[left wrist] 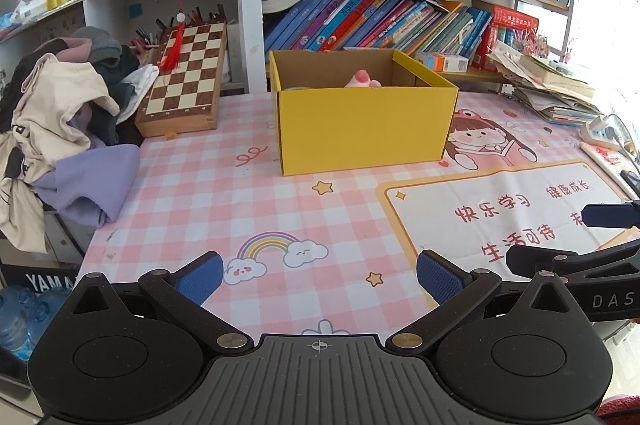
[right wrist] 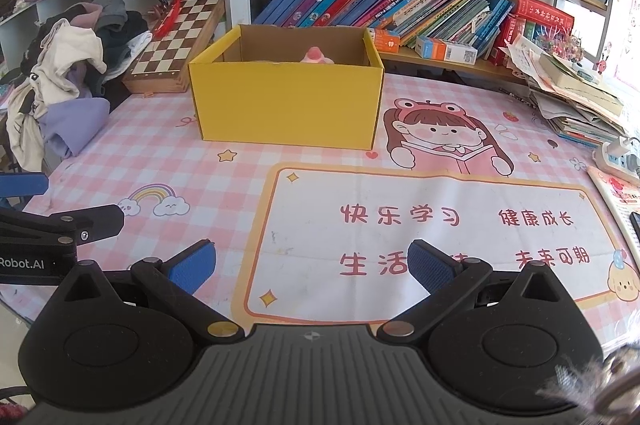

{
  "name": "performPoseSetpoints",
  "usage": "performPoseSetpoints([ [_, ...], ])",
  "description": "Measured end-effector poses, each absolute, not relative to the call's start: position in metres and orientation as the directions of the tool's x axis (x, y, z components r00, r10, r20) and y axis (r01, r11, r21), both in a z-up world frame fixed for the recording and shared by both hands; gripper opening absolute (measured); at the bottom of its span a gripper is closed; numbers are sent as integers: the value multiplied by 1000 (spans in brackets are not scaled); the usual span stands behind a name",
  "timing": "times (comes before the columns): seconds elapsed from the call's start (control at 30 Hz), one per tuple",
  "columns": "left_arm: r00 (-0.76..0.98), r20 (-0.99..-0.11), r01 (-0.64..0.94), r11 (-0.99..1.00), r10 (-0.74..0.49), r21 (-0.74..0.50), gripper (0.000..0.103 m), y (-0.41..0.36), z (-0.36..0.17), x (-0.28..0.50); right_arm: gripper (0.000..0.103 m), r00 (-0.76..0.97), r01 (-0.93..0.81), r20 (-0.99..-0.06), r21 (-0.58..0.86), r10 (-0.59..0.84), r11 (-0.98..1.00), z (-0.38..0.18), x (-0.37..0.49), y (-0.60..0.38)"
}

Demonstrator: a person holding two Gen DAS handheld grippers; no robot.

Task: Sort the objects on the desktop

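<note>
A yellow cardboard box [left wrist: 360, 129] stands open on the pink checked desk mat [left wrist: 224, 209], far ahead of both grippers. A pink plush toy [left wrist: 362, 79] pokes up inside it; the rest of its inside is hidden. The box [right wrist: 288, 105] and the toy [right wrist: 314, 56] also show in the right wrist view. My left gripper [left wrist: 320, 277] is open and empty, low over the mat's near edge. My right gripper [right wrist: 312, 265] is open and empty over the mat's white panel [right wrist: 400, 225]. Each gripper shows at the edge of the other's view.
A wooden chessboard [left wrist: 184, 77] leans left of the box. A pile of clothes [left wrist: 60, 129] lies at the far left. Stacked papers and books [right wrist: 576, 97] and a power strip [right wrist: 616, 157] sit at the right. Bookshelves [right wrist: 380, 1] run behind.
</note>
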State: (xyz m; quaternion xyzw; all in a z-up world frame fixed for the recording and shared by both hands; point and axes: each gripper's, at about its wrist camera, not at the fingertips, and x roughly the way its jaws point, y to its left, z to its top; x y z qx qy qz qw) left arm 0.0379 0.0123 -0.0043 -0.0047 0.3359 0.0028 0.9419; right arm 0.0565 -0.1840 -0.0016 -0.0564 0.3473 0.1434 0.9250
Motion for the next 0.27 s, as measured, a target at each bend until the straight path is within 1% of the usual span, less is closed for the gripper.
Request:
performPoseSetpoints([
  [0.27,763,-646,-21,1000,12,-6,103,14,-6,39,103,711,-313,-665,-7,229,950,-3,56,-183],
])
